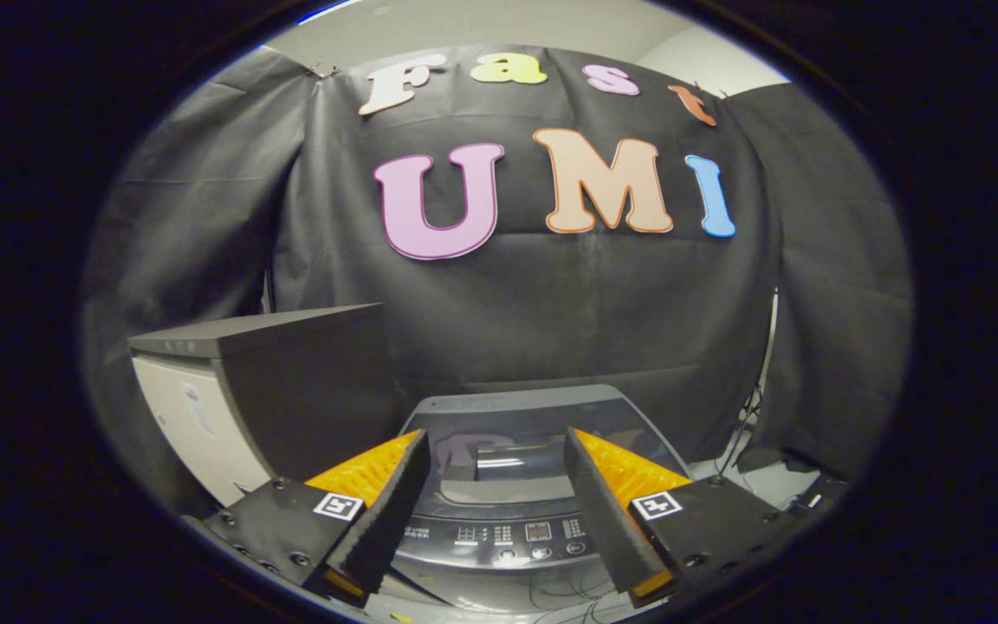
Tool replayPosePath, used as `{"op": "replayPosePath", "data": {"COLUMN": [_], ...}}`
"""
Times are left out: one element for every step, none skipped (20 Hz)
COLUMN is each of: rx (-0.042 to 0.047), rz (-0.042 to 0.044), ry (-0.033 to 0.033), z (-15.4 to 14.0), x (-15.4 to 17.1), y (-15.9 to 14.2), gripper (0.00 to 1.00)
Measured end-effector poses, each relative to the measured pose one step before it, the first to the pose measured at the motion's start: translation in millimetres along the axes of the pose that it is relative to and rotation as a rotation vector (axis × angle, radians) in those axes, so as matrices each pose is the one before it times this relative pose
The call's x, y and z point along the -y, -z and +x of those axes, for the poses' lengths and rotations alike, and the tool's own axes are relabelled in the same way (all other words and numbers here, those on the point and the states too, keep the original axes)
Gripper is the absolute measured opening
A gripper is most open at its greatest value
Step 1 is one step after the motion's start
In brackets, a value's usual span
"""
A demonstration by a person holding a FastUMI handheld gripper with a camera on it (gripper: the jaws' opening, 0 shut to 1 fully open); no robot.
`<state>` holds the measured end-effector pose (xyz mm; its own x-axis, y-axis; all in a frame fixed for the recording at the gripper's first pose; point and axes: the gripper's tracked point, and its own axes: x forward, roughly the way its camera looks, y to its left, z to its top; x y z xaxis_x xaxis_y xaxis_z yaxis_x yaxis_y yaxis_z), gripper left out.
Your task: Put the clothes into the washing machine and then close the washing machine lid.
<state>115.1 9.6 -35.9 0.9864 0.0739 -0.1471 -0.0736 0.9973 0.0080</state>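
A grey top-loading washing machine [508, 407] stands just ahead of and below my fingers, against the black cloth wall. Its glossy dark lid [499, 464] lies flat and shut over the tub, reflecting the room. The control panel [521, 536] with buttons and a small display runs along the machine's near edge, between my fingers. My gripper [497, 451] hovers above the machine, open, with nothing between its fingers. I see no clothes.
A tall white cabinet with a dark top [265, 390] stands to the left of the machine, close beside it. Cables [746, 425] hang down the wall to the right of the machine, over a pale floor [767, 481].
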Motion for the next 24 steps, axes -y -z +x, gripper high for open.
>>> {"op": "replayPosePath", "data": {"rx": [0.00438,0.00733,0.00296,-0.00050,0.00692,0.00849,0.01051,0.02104,0.01380,0.01020,0.00866,-0.01289,0.01328,-0.00063,-0.01210,-0.00571,0.00333,0.00906,0.00761,0.00796,0.01160,0.01112,-0.00238,-0.00664], "rz": [-0.01033,-0.00528,-0.00430,-0.00151,-0.00433,0.00001,0.00098,-0.00005,0.00367,0.00063,0.01110,0.00220,-0.00137,-0.00392,-0.01514,-0.01230,-0.00402,-0.01053,-0.00879,-0.00008,0.00387,0.00355,0.00386,0.00796], "ry": [-0.00288,-0.00939,-0.02191,-0.01343,-0.00486,-0.00178,-0.01091,-0.00722,-0.00101,0.00203,0.00049,-0.04108,-0.03523,-0.02112,-0.02387,-0.03063,-0.01073,-0.00151,0.02913,0.04425,0.03105,0.01102,0.00041,0.00277], "z": [-11.85,-12.29,-10.92,-10.02,-10.94,-10.10,-8.56,-8.01,-7.46,-6.87,-0.63,-5.59,-1.11,-2.53,-3.28,-2.24,-3.76,-6.25,-4.44,-3.05,-2.64,-0.84,1.25,-2.15], "x": [0.29,1.03,-1.85,-1.53,2.31,3.35,0.28,-0.94,1.19,1.57,-0.41,-8.74,-10.78,-4.91,-4.20,-3.61,-0.96,3.94,9.76,15.32,11.45,2.44,1.72,1.38], "y": [-1.47,-0.73,-1.22,0.99,-3.21,-5.17,-5.23,-4.70,-2.82,0.57,-6.82,0.80,-3.41,-0.26,-3.33,-2.94,-3.75,-3.77,-5.49,-3.38,-4.20,-5.67,-2.46,0.88], "gripper": [0.97,0.97,0.97,0.97,0.97,0.97,0.97,0.96,0.96,0.96,0.96,0.97,0.97,0.97,0.97,0.97,0.97,0.97,0.97,0.97,0.97,0.97,0.97,0.97]}}
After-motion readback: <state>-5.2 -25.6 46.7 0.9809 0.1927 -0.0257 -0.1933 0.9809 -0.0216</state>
